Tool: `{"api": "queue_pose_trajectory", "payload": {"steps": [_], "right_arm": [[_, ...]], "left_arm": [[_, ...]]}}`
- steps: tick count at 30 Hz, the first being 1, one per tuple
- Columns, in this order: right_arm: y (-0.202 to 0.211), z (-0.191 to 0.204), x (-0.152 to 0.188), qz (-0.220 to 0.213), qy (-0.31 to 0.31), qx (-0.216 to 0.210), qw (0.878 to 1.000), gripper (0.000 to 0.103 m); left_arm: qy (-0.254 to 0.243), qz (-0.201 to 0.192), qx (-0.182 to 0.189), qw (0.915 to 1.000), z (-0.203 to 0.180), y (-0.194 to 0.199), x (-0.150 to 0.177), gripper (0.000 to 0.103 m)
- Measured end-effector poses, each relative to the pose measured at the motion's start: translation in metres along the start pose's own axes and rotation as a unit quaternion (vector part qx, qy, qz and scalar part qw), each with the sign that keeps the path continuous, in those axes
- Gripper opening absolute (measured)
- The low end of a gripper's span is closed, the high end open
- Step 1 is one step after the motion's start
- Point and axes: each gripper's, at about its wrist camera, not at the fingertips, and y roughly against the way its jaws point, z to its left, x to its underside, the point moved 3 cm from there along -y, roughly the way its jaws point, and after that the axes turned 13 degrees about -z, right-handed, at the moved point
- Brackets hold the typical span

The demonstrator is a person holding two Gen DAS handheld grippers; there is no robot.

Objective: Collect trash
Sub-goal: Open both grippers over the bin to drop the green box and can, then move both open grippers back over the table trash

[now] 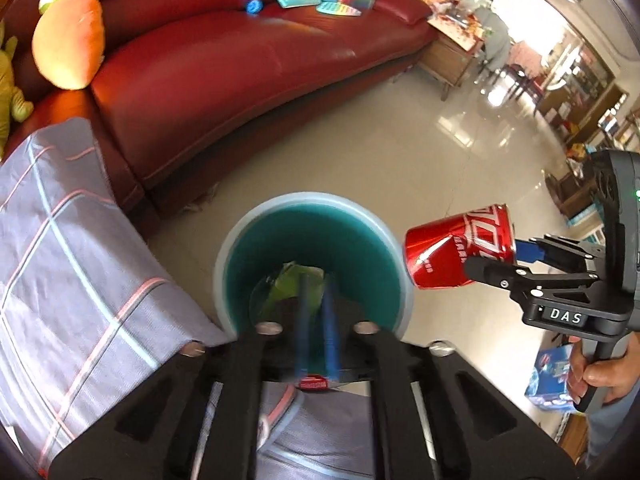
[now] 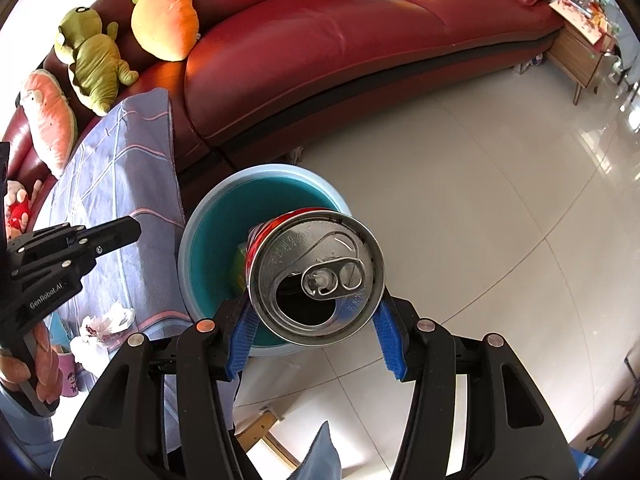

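**Red cola can held beside the teal bin**

The right gripper (image 2: 316,312) clamps an opened red cola can (image 2: 316,276) between its 2 blue pads (image 2: 386,330), holding it just right of the teal bin's rim (image 1: 236,240). The left gripper (image 1: 316,300) points into the bin over a green wrapper (image 1: 294,280); its blurred pads stand slightly apart, with nothing between them. A checked cloth (image 1: 80,248) hangs left of the bin.

a home living room: a red leather sofa (image 2: 360,40) with plush toys (image 2: 164,20), glossy tiled floor (image 2: 480,200), wooden side table (image 2: 580,56).
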Motion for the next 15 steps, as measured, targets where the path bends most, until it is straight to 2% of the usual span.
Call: {"api": "queue_pose_trajectory", "payload": {"steps": [1, 3, 7, 8, 9, 15], "right_arm": [[-0.001, 0.001, 0.000, 0.002, 0.002, 0.000, 1.000, 0.050], [-0.006, 0.003, 0.001, 0.011, 0.007, -0.002, 1.000, 0.051], [-0.016, 0.006, 0.003, 0.027, -0.003, -0.013, 1.000, 0.056], [-0.017, 0.006, 0.003, 0.028, -0.007, -0.014, 0.999, 0.064], [-0.018, 0.006, 0.003, 0.028, -0.009, -0.014, 0.999, 0.069], [-0.015, 0.012, 0.003, 0.028, 0.000, -0.010, 1.000, 0.073]], "left_arm": [[0.004, -0.004, -0.006, 1.0000, 0.005, 0.002, 0.001, 0.056], [0.008, -0.020, -0.020, 0.9996, 0.011, 0.009, 0.004, 0.079], [0.018, -0.017, -0.019, 0.9995, 0.019, 0.015, 0.009, 0.084], [0.019, -0.015, -0.022, 0.9995, 0.021, 0.016, 0.010, 0.085], [0.020, -0.014, -0.025, 0.9994, 0.022, 0.016, 0.011, 0.088], [0.030, -0.013, -0.030, 0.9990, 0.027, 0.023, 0.020, 0.091]]}}
